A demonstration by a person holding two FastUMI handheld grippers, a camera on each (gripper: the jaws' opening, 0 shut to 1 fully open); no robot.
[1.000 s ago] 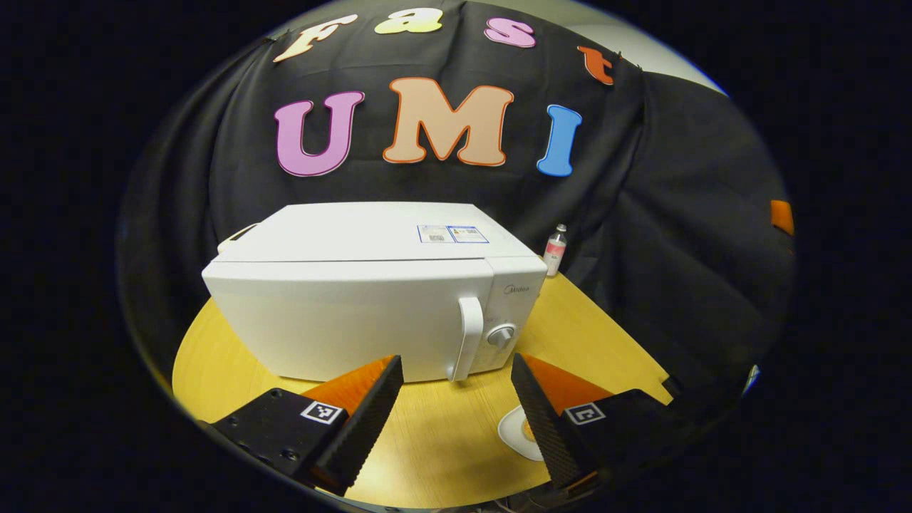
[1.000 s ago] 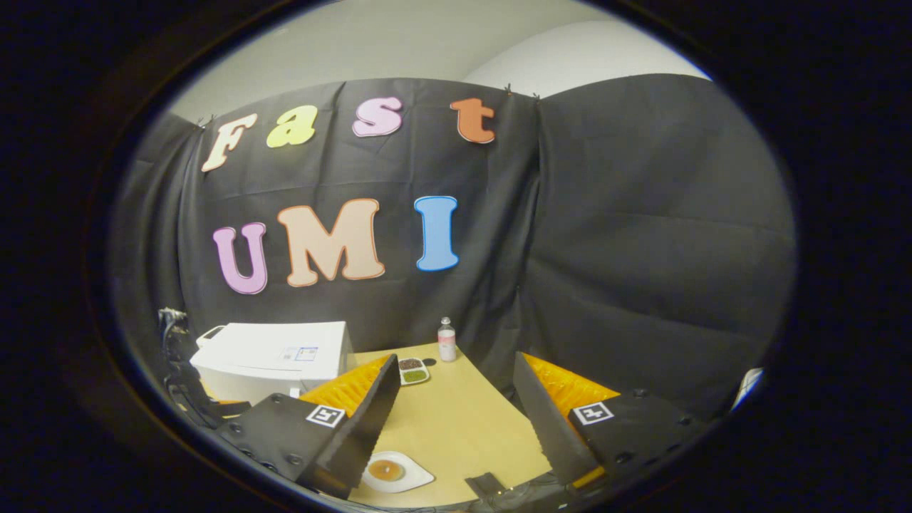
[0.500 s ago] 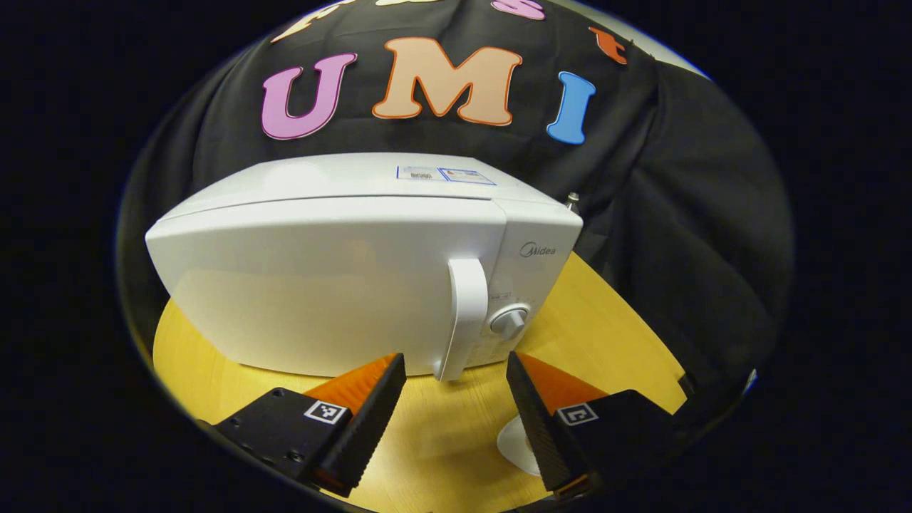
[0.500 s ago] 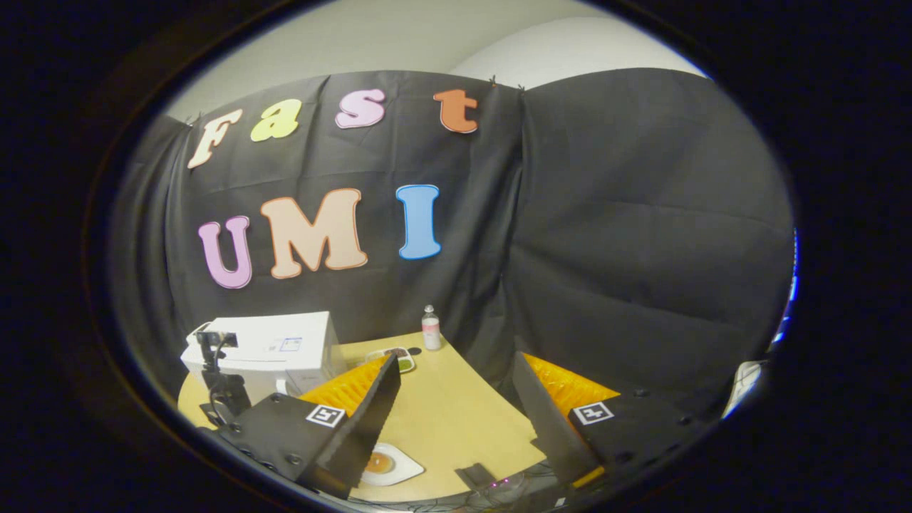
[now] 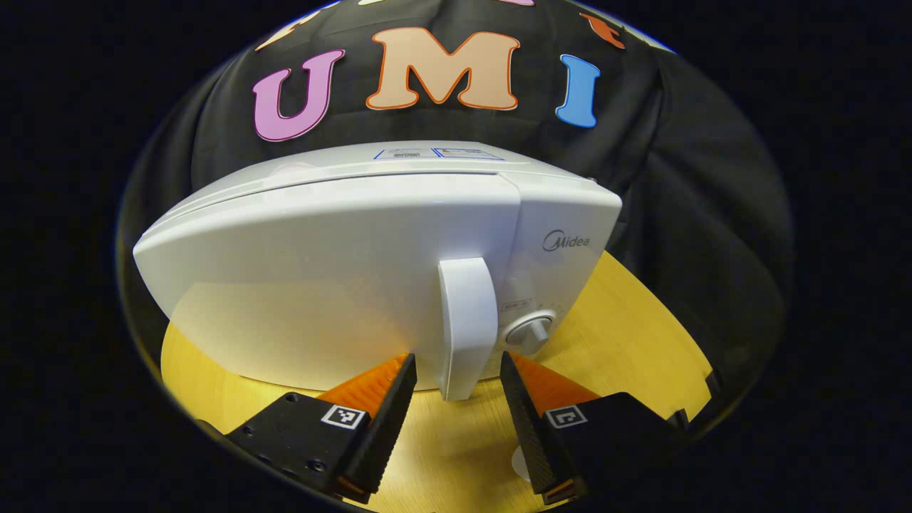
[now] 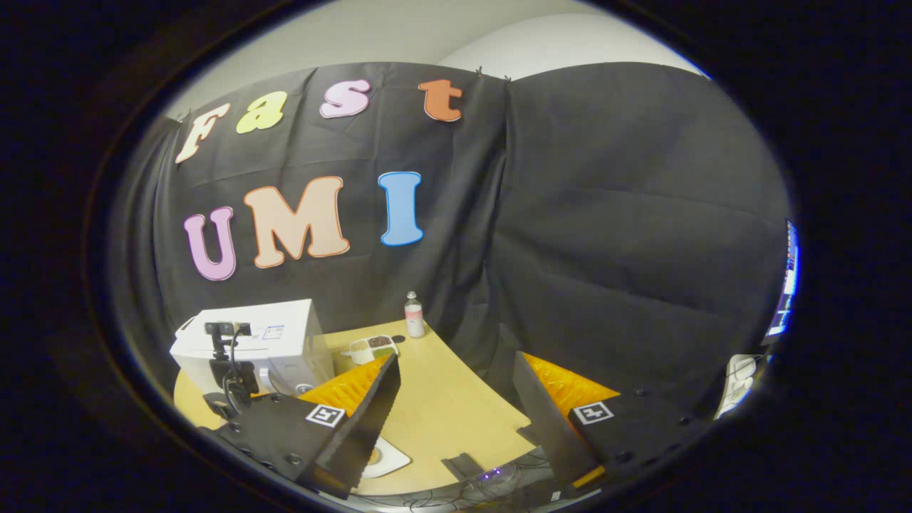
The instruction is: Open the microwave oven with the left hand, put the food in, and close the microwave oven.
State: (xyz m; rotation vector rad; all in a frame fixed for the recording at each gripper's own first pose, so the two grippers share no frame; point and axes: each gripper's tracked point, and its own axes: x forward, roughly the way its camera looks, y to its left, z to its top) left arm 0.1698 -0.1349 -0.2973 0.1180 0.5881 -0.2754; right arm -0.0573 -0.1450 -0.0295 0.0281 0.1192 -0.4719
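The left tongs [image 5: 456, 413], spread, had closed in on the microwave [image 5: 342, 278] until they straddled the handle [image 5: 467, 324] without contact. The door was shut on the tabletop [image 5: 627, 320]. The right tongs [image 6: 456, 420] were spread, holding nothing; the plate [image 6: 385, 456] lay beneath.

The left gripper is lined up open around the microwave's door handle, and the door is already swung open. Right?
Not quite. The left gripper is open with its fingers either side of the door handle, but the door is still closed, flush with the microwave front, as the left gripper view shows.
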